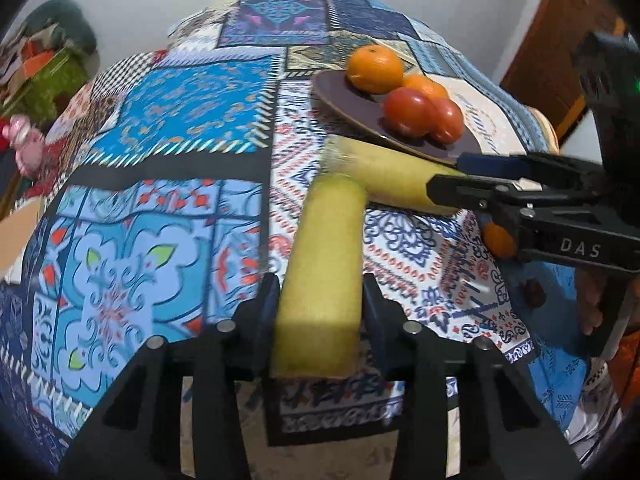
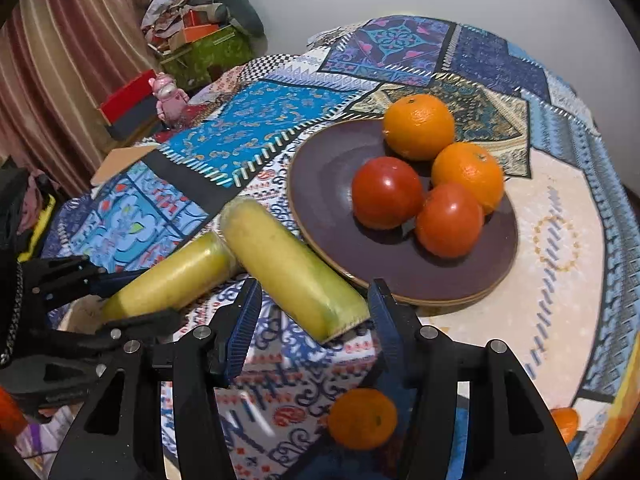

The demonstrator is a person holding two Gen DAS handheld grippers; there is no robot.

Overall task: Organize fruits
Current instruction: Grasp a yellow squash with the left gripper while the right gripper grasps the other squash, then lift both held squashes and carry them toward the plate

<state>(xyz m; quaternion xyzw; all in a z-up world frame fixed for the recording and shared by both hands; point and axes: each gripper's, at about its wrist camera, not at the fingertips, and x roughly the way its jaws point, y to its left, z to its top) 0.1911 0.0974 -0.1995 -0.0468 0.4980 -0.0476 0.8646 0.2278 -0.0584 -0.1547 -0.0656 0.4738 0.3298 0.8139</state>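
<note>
A dark purple plate (image 2: 336,184) (image 1: 344,100) holds two oranges (image 2: 418,126) (image 1: 374,68) and two red tomatoes (image 2: 386,192) (image 1: 408,112). Two yellow-green cylindrical pieces lie by its near-left rim, touching end to end. My left gripper (image 1: 320,296) (image 2: 132,296) is shut on one piece (image 1: 322,272) (image 2: 172,276). My right gripper (image 2: 316,308) (image 1: 448,178) is open, its fingers on either side of the near end of the other piece (image 2: 288,268) (image 1: 394,178). A loose orange (image 2: 362,418) (image 1: 498,240) lies on the cloth beneath the right gripper.
A patterned patchwork cloth (image 2: 256,128) (image 1: 168,128) covers the round table. Another orange (image 2: 566,424) sits at the table's near right edge. A pink figurine (image 2: 170,98) stands at the far left edge. Boxes and clutter (image 2: 200,44) lie beyond the table.
</note>
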